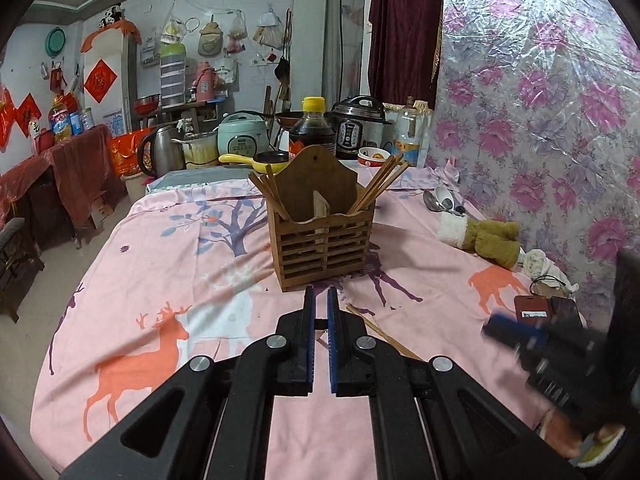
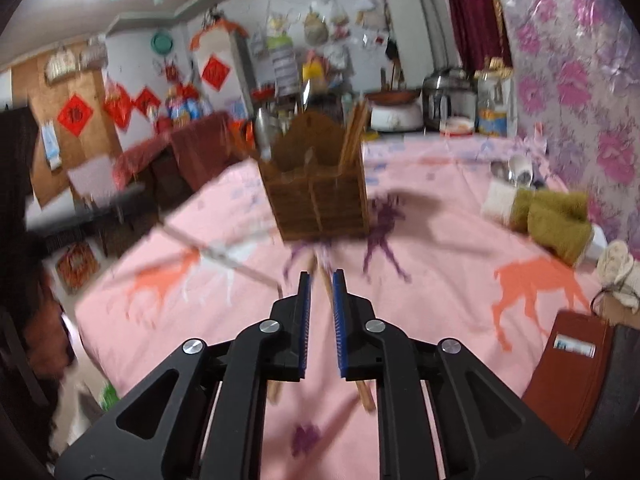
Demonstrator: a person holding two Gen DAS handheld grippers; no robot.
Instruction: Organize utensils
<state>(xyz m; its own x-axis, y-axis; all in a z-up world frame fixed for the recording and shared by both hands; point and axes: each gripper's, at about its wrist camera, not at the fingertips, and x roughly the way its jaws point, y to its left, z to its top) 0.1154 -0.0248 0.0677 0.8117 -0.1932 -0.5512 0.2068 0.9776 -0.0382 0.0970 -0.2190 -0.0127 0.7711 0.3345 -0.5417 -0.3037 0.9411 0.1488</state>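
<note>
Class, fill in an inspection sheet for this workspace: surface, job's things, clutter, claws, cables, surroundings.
Surface: pink deer-print tablecloth, creased.
Job's things: wooden utensil holder upright, chopsticks in both compartments; loose chopsticks lie flat near the claws; spoons lie by the wall.
Clutter: rolled towels, brown card holder, soy sauce bottle, yellow pan.
Claws: left claw slightly open, empty; right claw open, straddling the loose chopsticks, view blurred.
Cables: black cord at the table's right edge.
Surroundings: floral plastic-covered wall, rice cooker, pressure cooker.
</note>
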